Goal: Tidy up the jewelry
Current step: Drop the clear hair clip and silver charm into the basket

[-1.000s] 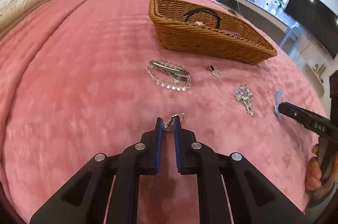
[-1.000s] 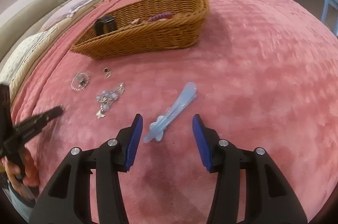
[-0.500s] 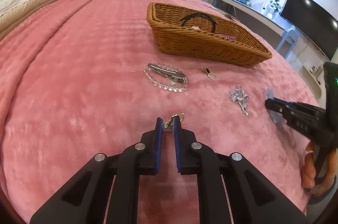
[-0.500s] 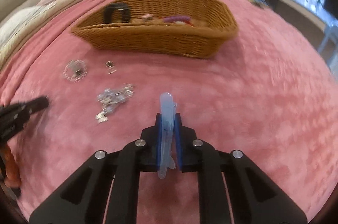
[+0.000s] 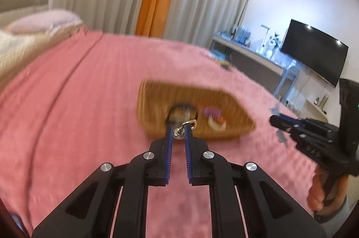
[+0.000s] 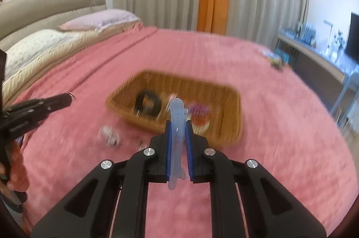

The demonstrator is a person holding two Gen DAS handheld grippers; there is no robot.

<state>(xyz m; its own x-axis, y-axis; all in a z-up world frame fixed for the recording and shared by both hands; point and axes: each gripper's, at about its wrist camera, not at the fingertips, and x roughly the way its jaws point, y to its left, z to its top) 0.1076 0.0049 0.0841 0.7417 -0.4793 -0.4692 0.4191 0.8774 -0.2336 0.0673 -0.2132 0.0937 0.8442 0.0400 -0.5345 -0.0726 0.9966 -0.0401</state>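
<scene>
Jewelry, lot in progress, all places given from the wicker basket [image 6: 233, 103] on the pink bed [image 6: 280, 148].

Item 1: small silver earring [image 5: 179, 132], clamped in my left gripper [image 5: 178, 132], jaws narrow on it; its ring pokes out above the tips. I hold it in the air at the basket's near side.

Item 2: pale blue hair clip [image 6: 177, 125], pinched lengthwise in my right gripper [image 6: 178, 134], jaws narrow on it, its tip pointing at the basket's interior from the near side.

Item 3, already in the basket: black band [image 6: 147, 105], purple piece [image 6: 198, 109], a red-and-white piece [image 6: 200, 122] beside it. Blur hides finer detail.

Item 4, not yet collected: a sparkly cluster [image 6: 110, 135] on the bed, near the basket's front left corner, and a small metal bit [image 6: 141, 143] just beside it. Too blurred to identify.

Status, my judgement: roughly past the middle. Two pieces are in hand and close to drop-off; at least two loose pieces remain on the bed after that.
</scene>
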